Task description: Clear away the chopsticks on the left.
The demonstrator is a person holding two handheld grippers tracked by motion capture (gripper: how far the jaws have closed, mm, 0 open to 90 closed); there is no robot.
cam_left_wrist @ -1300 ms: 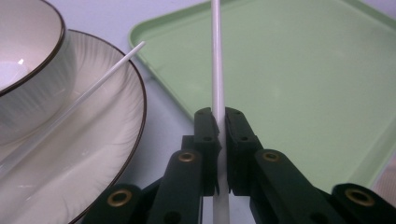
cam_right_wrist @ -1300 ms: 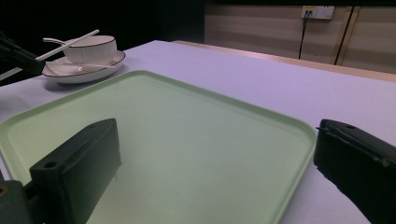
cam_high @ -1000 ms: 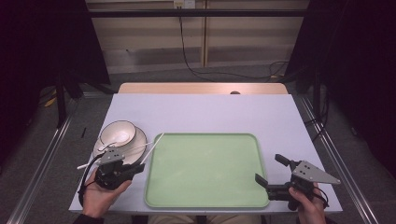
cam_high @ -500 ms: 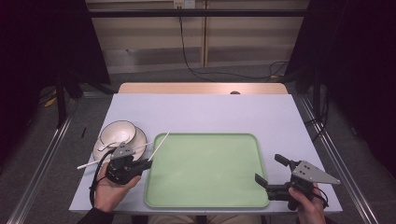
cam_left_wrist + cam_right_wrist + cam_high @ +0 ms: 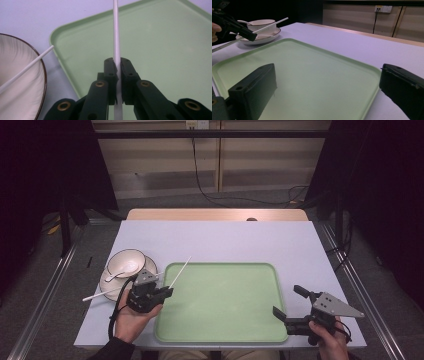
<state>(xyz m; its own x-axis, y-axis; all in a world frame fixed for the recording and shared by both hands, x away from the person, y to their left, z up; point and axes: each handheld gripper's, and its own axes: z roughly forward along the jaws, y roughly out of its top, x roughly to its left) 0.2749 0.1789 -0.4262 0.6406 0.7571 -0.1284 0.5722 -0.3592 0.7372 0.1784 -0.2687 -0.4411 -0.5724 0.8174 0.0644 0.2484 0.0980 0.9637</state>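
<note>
My left gripper [image 5: 167, 292] is shut on a thin white chopstick [image 5: 180, 271] at the left edge of the green tray [image 5: 220, 320]. In the left gripper view the jaws [image 5: 116, 61] pinch the chopstick [image 5: 116, 30], which points out over the tray [image 5: 155, 50]. A second white chopstick [image 5: 100, 294] lies across the plate [image 5: 107, 282], beside the bowl [image 5: 125, 260] with a spoon [image 5: 122, 270] in it. My right gripper [image 5: 287, 301] stands open at the tray's near right corner, its jaws wide apart over the tray [image 5: 312, 65] with nothing between them.
The pale lavender table [image 5: 240, 242] has bare room behind and to the right of the tray. A wooden strip [image 5: 215, 215] runs along its far edge. Cables hang against the back wall. The floor around the table is dark.
My left gripper has moved right, from beside the plate to the tray's left edge, carrying the chopstick with it. The right gripper has stayed in place.
</note>
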